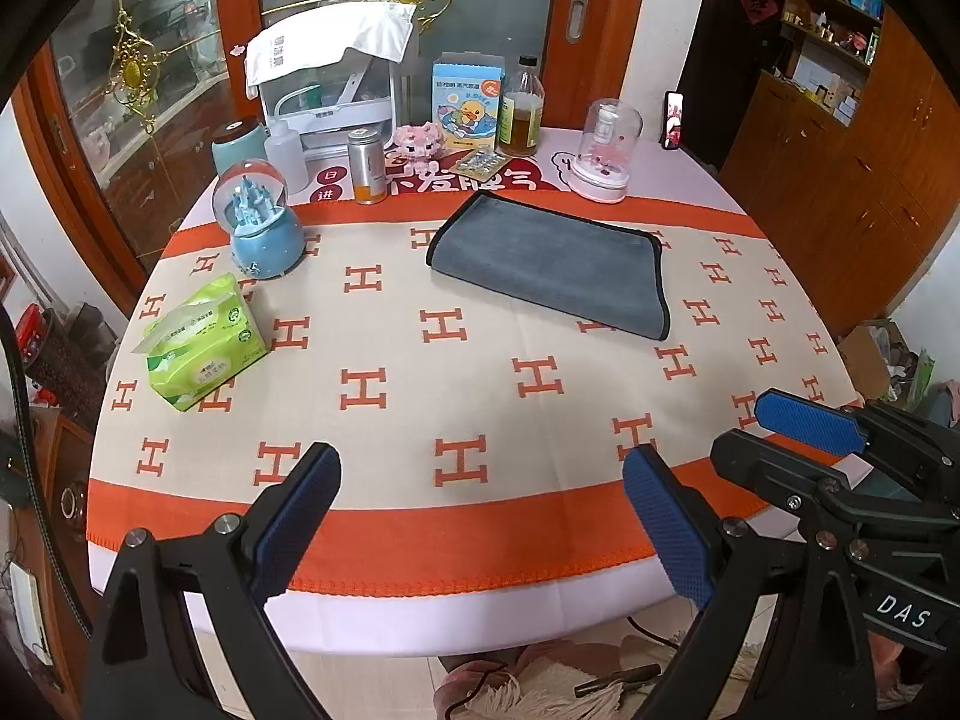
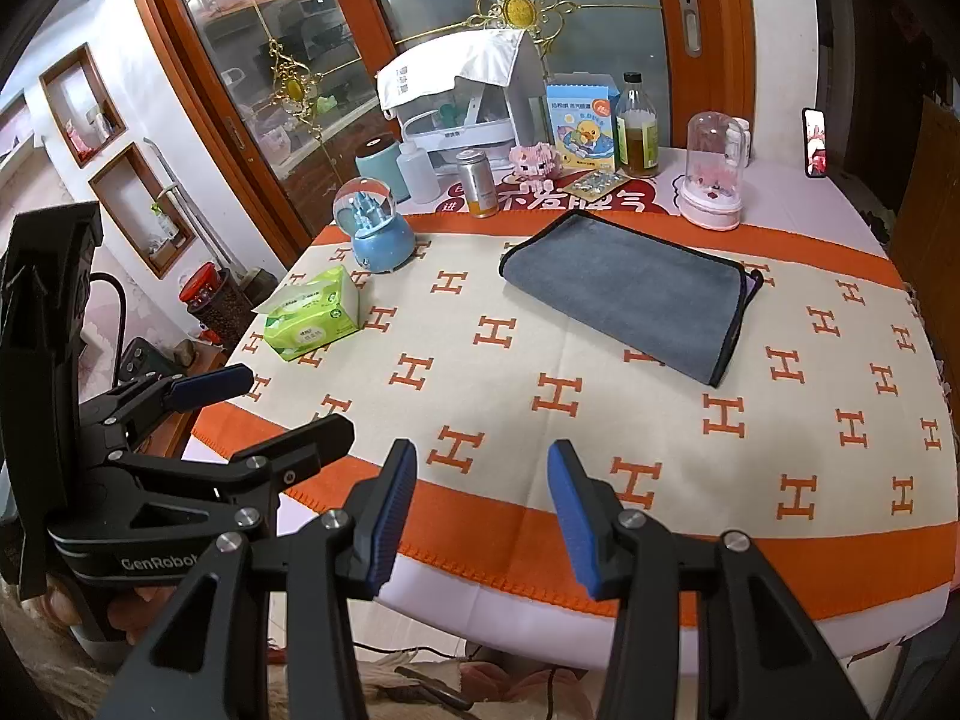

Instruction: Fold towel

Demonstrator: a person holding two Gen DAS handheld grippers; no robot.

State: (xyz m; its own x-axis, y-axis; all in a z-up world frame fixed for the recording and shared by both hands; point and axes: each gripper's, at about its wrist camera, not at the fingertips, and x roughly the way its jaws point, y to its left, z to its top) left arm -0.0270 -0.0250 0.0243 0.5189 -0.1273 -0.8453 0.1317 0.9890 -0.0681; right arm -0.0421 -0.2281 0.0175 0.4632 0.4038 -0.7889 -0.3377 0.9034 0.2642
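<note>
Right wrist view alone shows towel's (image 2: 624, 291) purple corner.

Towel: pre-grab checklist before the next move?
1. Towel flat on the tablecloth, nothing on it: ok.
2. Left gripper open, empty: ok.
3. Right gripper open, empty: ok.
4. Towel's near edge free of clutter: ok.
5. Tissue pack and snow globe apart from the towel: ok.
6. Towel already folded once: looks doubled at the right corner; cannot tell.

Towel (image 1: 549, 264) lies on table (image 1: 480, 420), tissue pack (image 1: 204, 342) to its left.
</note>
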